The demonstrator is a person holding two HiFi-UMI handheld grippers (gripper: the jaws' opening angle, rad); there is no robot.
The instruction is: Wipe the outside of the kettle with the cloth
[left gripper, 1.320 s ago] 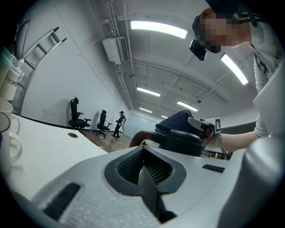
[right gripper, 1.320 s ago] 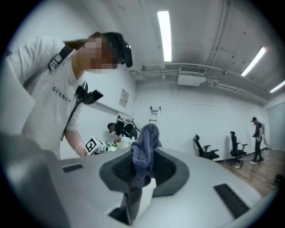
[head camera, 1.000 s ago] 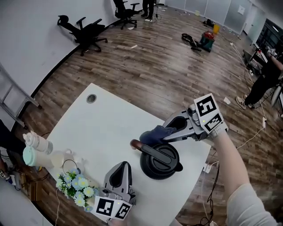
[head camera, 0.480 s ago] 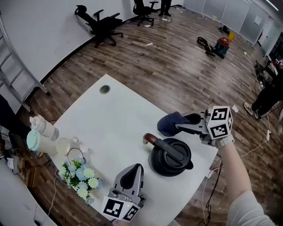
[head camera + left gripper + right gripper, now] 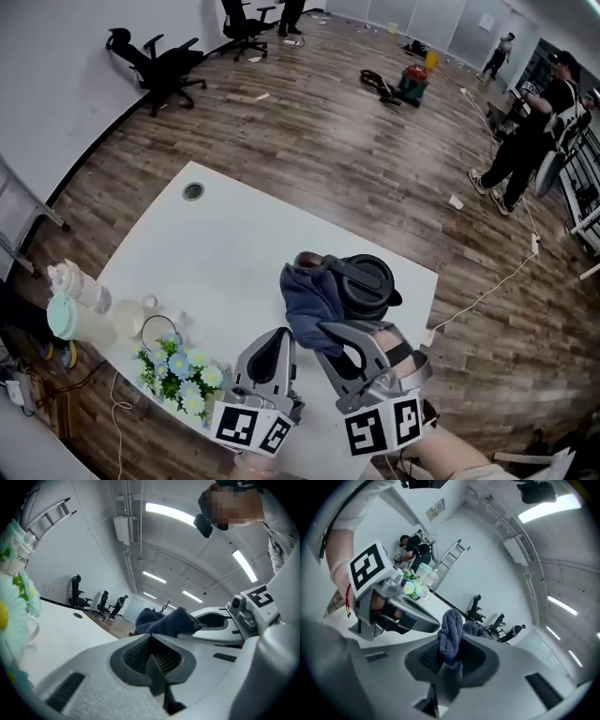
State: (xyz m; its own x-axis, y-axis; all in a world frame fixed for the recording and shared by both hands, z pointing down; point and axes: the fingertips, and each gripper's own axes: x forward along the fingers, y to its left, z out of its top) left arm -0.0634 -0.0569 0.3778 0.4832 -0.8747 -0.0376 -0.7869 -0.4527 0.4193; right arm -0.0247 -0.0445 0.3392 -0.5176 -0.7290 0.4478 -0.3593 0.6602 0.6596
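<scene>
My right gripper has its jaws clamped on the cloth. In the right gripper view a twisted fold of the dark blue fabric is pinched between the jaw pads and sticks up out of them.

The kettle is black with a round lid and a handle across the top, and it stands upright on the white counter close to that counter's far right edge. The cloth hangs bunched against the kettle's left, near side, touching it and hiding part of that wall. My right jaws sit just on the near side of the kettle.

My left gripper lies just left of the right one, a little further from the kettle and not touching it. In the left gripper view its jaws are pressed together with nothing between them, and the cloth shows beyond their tip.

A bunch of pale flowers stands well to the left of the kettle, near the counter's near edge.
</scene>
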